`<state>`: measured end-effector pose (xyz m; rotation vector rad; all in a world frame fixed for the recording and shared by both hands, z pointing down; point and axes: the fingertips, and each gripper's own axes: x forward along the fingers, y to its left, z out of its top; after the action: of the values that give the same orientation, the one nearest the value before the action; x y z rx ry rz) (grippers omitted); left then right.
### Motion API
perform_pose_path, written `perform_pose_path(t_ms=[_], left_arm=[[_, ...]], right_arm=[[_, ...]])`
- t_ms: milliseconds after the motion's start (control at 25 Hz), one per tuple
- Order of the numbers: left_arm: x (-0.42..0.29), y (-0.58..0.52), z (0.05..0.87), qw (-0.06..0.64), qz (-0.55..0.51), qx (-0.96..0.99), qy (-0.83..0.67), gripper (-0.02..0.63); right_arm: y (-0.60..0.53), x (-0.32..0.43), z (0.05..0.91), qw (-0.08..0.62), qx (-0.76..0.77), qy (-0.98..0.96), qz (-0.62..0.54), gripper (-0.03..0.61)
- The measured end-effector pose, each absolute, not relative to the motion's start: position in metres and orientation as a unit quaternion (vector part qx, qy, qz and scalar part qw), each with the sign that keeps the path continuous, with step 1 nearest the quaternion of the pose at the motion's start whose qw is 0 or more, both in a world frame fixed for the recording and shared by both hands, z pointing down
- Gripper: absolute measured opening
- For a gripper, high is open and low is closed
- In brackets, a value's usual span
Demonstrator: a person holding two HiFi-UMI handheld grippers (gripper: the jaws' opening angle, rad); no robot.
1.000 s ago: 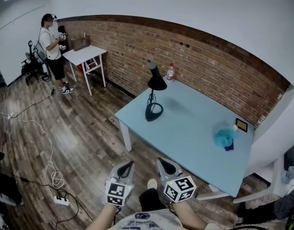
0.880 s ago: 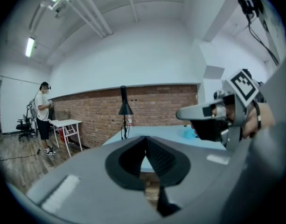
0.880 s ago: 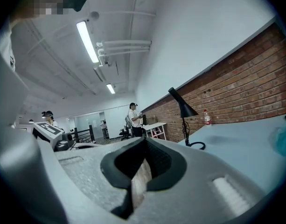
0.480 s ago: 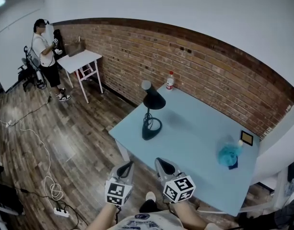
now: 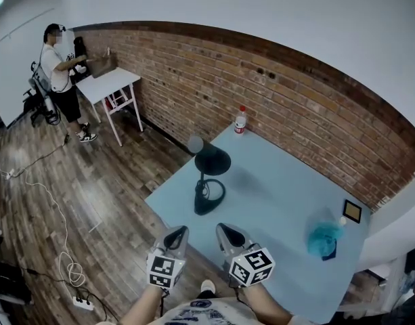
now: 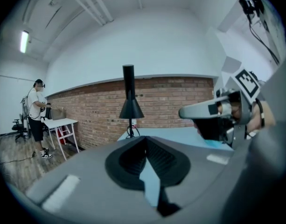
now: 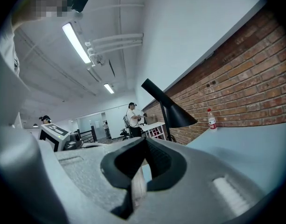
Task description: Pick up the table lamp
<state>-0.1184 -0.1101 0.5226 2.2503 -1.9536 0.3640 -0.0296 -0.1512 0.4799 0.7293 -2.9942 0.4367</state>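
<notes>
The black table lamp (image 5: pixel 208 181) stands upright near the left corner of the light-blue table (image 5: pixel 275 202), with a round base, a thin stem and a cone shade. My left gripper (image 5: pixel 176 233) and right gripper (image 5: pixel 225 230) hang side by side over the table's near edge, short of the lamp and touching nothing. Both are shut and empty. In the left gripper view the lamp (image 6: pixel 129 104) rises straight ahead above the shut jaws of the left gripper (image 6: pixel 145 143). The right gripper view has the lamp (image 7: pixel 170 110) just right of centre, beyond the right gripper (image 7: pixel 143 144).
On the table stand a bottle (image 5: pixel 240 121) by the brick wall, a blue object (image 5: pixel 319 238) and a small frame (image 5: pixel 351 210) at the right. A person (image 5: pixel 58 73) stands by a white side table (image 5: pixel 110 84). Cables (image 5: pixel 65 249) and a power strip (image 5: pixel 82 302) lie on the wooden floor.
Both grippers have travelled forward together and now reach over the table's near edge. The lamp sits lower in the head view and closer to them. Their jaws stayed shut.
</notes>
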Motion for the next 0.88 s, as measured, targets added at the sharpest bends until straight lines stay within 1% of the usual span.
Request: perform_pose_path(t_ms=[360, 880], left_arm=[[-0.129, -0.156, 0.54, 0.085, 0.143, 0.742, -0.65, -0.008], [-0.16, -0.207, 0.561, 0.101, 0.147, 0.778, -0.603, -0.008]], right_arm=[[-0.207, -0.032, 0.483, 0.003, 0.233, -0.959, 0.162, -0.002], [-0.243, -0.068, 0.485, -0.007, 0.249, -0.956, 0.158, -0.002]])
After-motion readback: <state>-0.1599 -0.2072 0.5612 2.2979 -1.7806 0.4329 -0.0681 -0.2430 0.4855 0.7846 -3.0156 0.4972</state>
